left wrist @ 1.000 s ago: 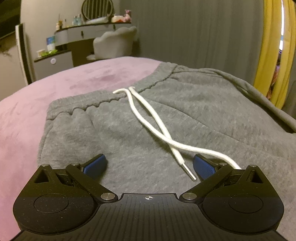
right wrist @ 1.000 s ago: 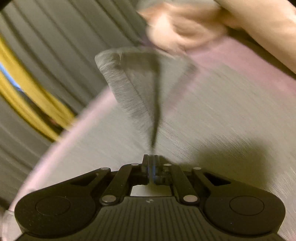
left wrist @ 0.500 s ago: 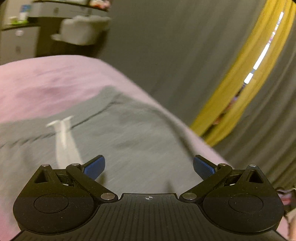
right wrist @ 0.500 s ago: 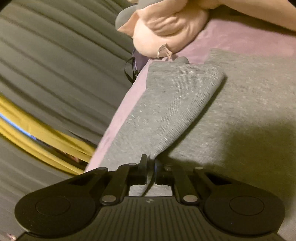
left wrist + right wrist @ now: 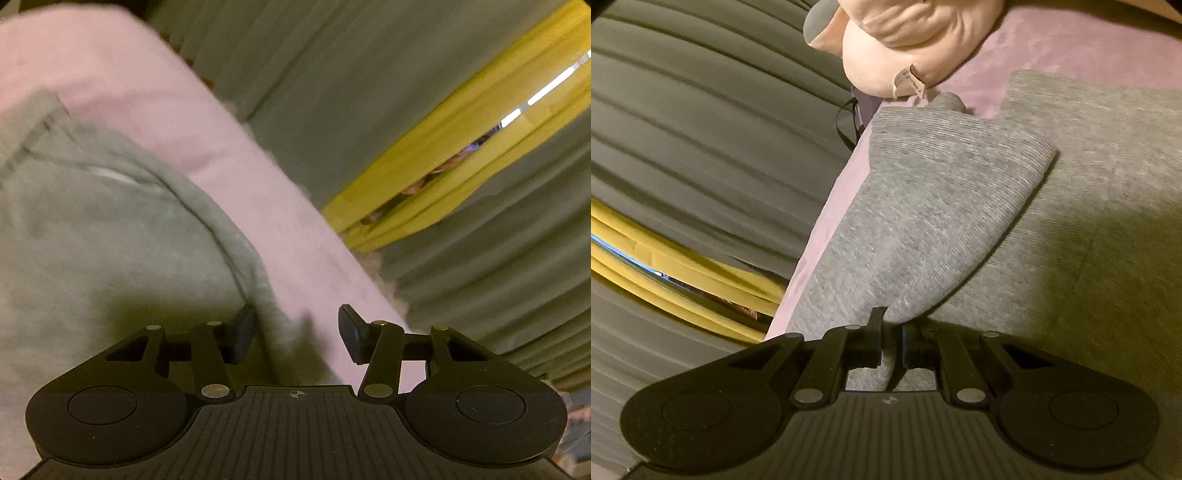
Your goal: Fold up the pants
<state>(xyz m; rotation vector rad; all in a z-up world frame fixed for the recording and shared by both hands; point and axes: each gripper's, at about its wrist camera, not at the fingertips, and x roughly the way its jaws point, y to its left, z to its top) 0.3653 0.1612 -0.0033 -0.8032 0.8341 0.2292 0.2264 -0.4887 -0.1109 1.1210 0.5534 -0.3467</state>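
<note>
Grey pants point(image 5: 960, 221) have one leg doubled over, pinched by your right claw point(image 5: 890, 343); your left claw point(image 5: 295, 328) straddles the side edge, spread. Most folds remain.

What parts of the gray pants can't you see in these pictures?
- Waistband end of the pants: left wrist view, smeared by motion blur and cut by the left edge.
- Fabric inside the right gripper: right wrist view, hidden by the closed fingers.
- Pant leg's far end: cut by that view's right edge.
</note>
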